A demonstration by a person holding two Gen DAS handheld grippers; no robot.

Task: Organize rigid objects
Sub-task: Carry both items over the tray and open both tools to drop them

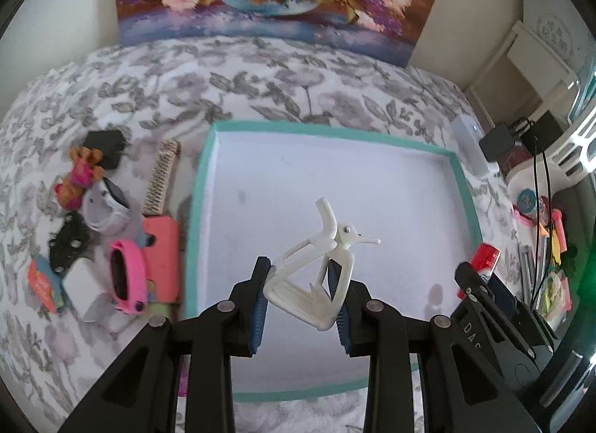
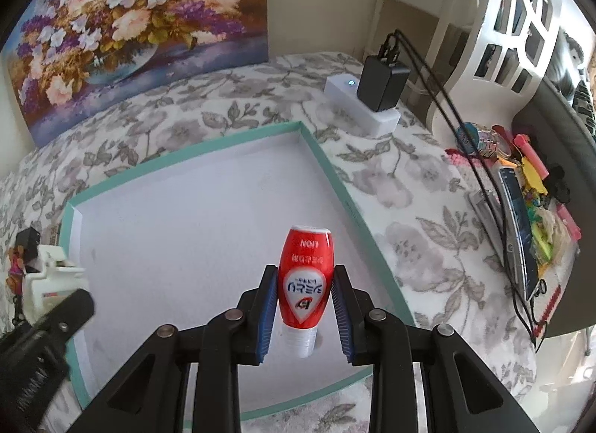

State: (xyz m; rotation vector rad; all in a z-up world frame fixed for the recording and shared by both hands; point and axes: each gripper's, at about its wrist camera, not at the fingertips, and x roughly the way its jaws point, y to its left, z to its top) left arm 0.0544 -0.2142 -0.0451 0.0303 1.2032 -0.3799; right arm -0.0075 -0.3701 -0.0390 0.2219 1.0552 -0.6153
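Over the teal-rimmed box (image 1: pixel 462 187), the left claw (image 1: pixel 303 295) grips a white hair clip (image 1: pixel 316 276) tight, while the right claw (image 2: pixel 304 306) clamps a red tube (image 2: pixel 306 276) above the box's white floor.

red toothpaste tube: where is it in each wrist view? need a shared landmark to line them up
Left wrist: red toothpaste tube at right edge, held by the right gripper, beside the box's right rim.
Right wrist: tube centre-bottom, between the right gripper's pads.
Shared landmark: teal-rimmed box.
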